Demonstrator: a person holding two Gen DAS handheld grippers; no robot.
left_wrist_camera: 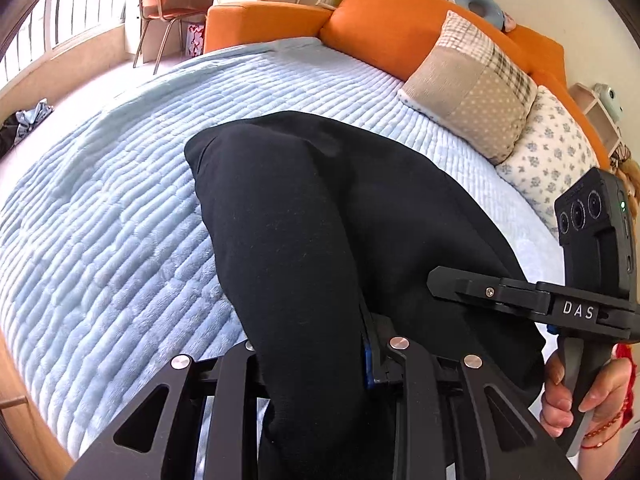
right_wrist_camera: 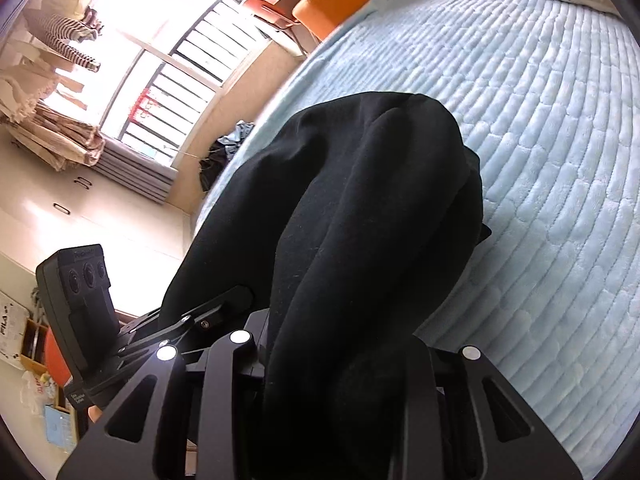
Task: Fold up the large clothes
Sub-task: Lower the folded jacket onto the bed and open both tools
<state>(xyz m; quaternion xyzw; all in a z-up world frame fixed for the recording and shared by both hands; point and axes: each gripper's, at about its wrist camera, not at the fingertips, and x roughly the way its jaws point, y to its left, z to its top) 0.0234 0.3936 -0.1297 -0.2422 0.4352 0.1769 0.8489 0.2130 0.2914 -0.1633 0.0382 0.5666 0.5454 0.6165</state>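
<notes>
A large black garment [left_wrist_camera: 320, 216], plain and matte, possibly a sweatshirt, is bunched into thick rounded folds. Its far end rests on a pale blue quilted bedspread [left_wrist_camera: 100, 220], while the near end rises toward the camera.

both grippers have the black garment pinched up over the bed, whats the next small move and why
Probably lower both grippers together onto the light blue blanket: the black garment hangs bunched from the left gripper and the right gripper, so it needs spreading flat first.

Home bedroom; quilted bed [left_wrist_camera: 120, 220], pillows [left_wrist_camera: 472, 88]
</notes>
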